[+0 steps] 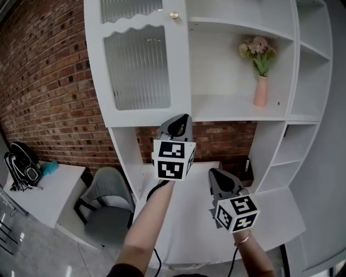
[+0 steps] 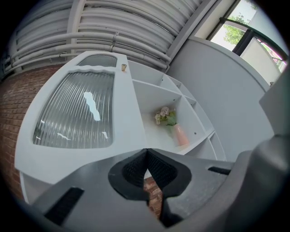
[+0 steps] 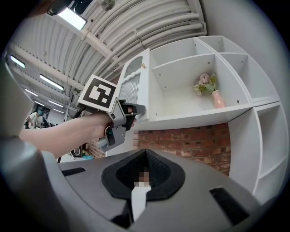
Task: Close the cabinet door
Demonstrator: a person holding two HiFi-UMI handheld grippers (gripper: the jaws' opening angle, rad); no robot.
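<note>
The white cabinet door has a ribbed glass pane and a small brass knob near its upper right corner. Its knob edge seems to stand a little out from the cabinet frame, as the right gripper view shows the door nearly edge-on. My left gripper is shut and empty, its tip close to the door's lower right corner; whether it touches is unclear. In its own view the door fills the left half. My right gripper is lower and to the right, shut on nothing.
A pink vase of flowers stands in the open compartment to the right of the door. Open shelves run down the right side. Below is a white desk, with a grey chair and a brick wall to the left.
</note>
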